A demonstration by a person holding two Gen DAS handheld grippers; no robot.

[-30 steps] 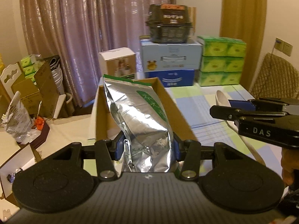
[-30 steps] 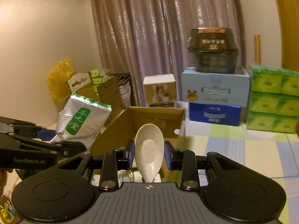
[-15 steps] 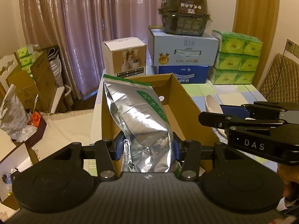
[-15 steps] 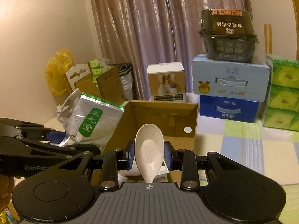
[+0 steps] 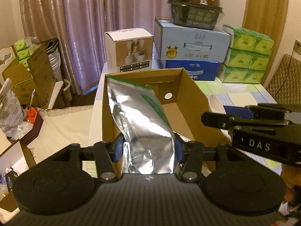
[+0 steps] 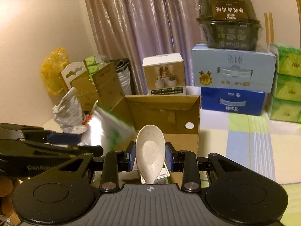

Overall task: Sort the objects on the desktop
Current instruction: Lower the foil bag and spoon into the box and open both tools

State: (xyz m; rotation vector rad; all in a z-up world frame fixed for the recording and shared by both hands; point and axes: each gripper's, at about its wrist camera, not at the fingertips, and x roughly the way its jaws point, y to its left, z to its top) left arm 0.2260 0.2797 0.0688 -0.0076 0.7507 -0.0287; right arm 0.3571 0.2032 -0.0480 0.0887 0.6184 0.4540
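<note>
The left gripper (image 5: 147, 150) has the silver bag (image 5: 143, 124) between its 2 blue fingers (image 5: 117, 149), and its jaws have just been opening. The bag looks blurry and leans forward, out past the fingertips and over the open brown box (image 5: 190, 101), so it seems to be slipping free. I cannot tell if the pads are pressing on it now. The bag is tall and floppy. If it tips the wrong way it could catch on the box wall just to the left of the fingers and hang there, or flop out onto the table. Going lower before letting go all the way would help. The right gripper (image 6: 150, 159) is set narrow and holds the white spoon (image 6: 150, 150), bowl end up, squeezed between its 2 fingers. The spoon is smooth and round, so it could slide or twist if the grip gets loose. Things already lie in the box under these fingers, so the spoon may land on them and bounce. The 2 grippers are close, side by side at the same box. The left one sits just to the left of the right fingers. They could bump, and a bump could knock the spoon loose or push the bag off the edge.
</note>
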